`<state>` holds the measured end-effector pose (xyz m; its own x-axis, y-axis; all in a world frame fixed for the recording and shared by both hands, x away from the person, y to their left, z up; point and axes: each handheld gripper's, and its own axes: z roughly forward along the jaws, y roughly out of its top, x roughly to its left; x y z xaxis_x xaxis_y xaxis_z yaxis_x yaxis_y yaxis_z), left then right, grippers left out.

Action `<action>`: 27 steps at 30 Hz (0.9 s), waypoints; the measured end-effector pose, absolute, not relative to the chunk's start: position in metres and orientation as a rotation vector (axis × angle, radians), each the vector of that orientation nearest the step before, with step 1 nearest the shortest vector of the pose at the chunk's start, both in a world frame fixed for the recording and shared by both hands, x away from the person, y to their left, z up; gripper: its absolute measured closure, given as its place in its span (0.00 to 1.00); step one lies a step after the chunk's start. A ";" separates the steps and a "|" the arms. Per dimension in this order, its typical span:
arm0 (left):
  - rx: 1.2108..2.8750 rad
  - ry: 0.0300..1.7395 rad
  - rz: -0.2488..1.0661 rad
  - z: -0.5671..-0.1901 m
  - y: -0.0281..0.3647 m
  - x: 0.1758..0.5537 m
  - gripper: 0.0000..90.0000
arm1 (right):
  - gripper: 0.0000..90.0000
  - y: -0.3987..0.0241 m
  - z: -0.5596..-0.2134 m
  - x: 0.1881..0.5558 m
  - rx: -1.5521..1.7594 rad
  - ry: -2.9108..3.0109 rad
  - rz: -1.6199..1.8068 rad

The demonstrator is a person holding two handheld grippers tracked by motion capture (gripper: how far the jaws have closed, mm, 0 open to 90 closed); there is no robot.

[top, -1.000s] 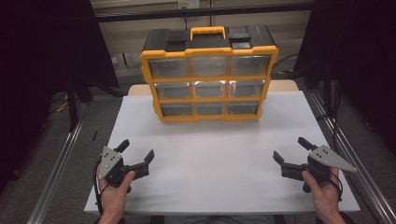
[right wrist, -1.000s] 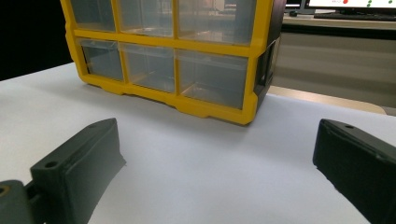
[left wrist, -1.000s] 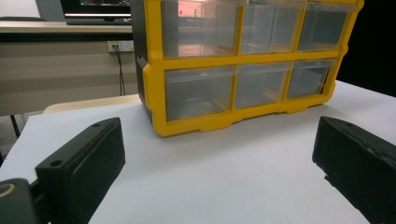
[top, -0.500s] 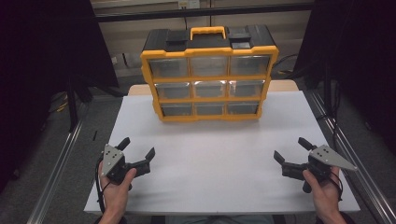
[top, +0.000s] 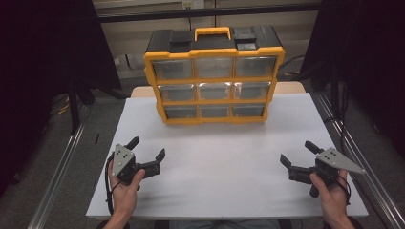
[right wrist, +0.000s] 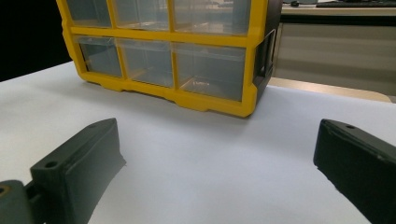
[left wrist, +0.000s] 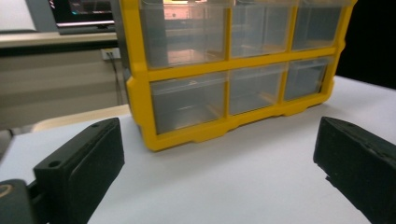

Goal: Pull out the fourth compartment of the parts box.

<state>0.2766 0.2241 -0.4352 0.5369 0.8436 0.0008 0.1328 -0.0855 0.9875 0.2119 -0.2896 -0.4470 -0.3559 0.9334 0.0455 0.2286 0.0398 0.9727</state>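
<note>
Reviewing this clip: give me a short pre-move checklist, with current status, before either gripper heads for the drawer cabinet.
1. Left gripper open, holding nothing: ok.
2. Right gripper open, holding nothing: ok.
3. Yellow drawer cabinet upright at the far side of the white table: ok.
4. All nine drawers pushed in flush: ok.
5. Table surface between grippers and cabinet bare: ok.
6. Drawer contents: cannot tell; the clear fronts show nothing distinct.

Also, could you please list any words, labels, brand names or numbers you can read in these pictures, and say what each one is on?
None can be read.
Organizer: no legible label or brand on its drawers or black top.
Screen behind the table, left gripper view: coloured marks, too blurred to read.
</note>
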 end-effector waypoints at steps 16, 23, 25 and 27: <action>1.570 0.843 0.795 -0.437 0.222 0.301 0.02 | 0.01 -0.290 -0.447 0.213 1.194 1.662 1.357; 1.600 0.851 0.850 -0.439 0.221 0.320 0.02 | 0.01 -0.288 -0.448 0.216 1.191 1.672 1.361; 1.610 0.847 0.849 -0.441 0.220 0.324 0.02 | 0.01 -0.288 -0.448 0.217 1.188 1.679 1.360; 1.620 0.839 0.849 -0.442 0.220 0.326 0.02 | 0.01 -0.287 -0.448 0.218 1.189 1.671 1.362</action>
<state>0.3263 0.2195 -0.4416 0.4976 0.8607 0.1075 0.0979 -0.1789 0.9790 0.2177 -0.2874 -0.4483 -0.3629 0.9306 0.0482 0.2351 0.0414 0.9711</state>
